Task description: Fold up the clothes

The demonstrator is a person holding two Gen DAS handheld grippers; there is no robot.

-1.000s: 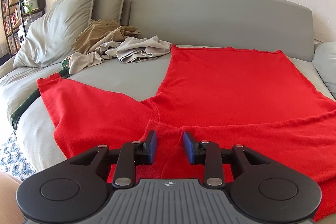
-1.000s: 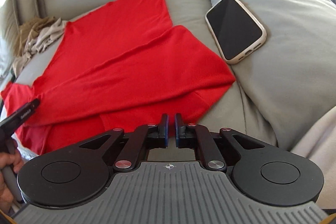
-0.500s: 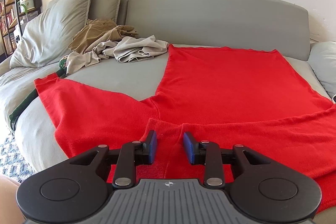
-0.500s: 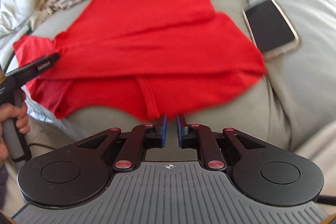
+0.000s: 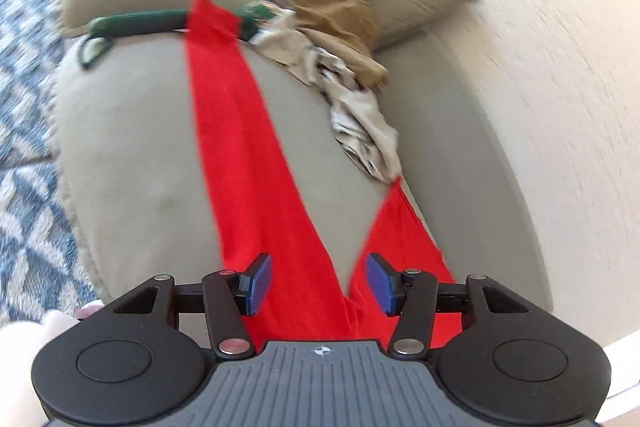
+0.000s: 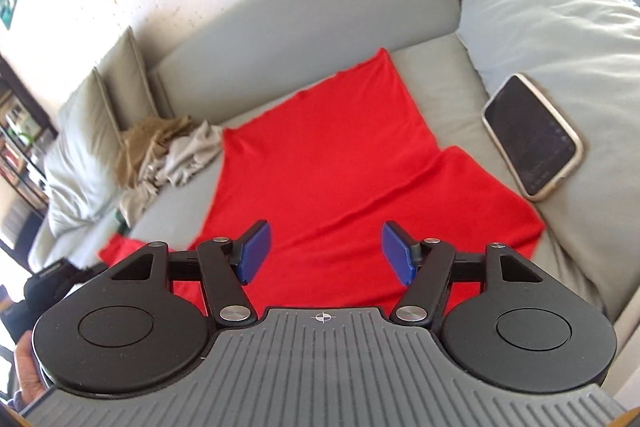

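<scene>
A red sweater [image 6: 320, 155] lies spread flat on the grey sofa seat [image 6: 440, 87], its right sleeve folded across the body. In the left wrist view, which is blurred and turned steeply, the sweater's left sleeve [image 5: 236, 147] runs away from me toward the sofa's far end. My left gripper [image 5: 318, 283] is open, hovering over the red fabric near the armpit, nothing between its blue pads. My right gripper [image 6: 326, 253] is open wide above the sweater's near part, holding nothing.
A heap of beige and tan clothes [image 6: 168, 147] [image 5: 344, 67] sits at the sofa's left end beside grey pillows [image 6: 80, 139]. A green strap [image 5: 136, 23] lies past the sleeve tip. A phone [image 6: 532, 135] rests on the right cushion. Patterned rug [image 5: 28, 107] lies beyond the seat edge.
Both grippers opened wide. The left one swung sharply to face along the left sleeve. The right one rose and moved in over the sweater.
</scene>
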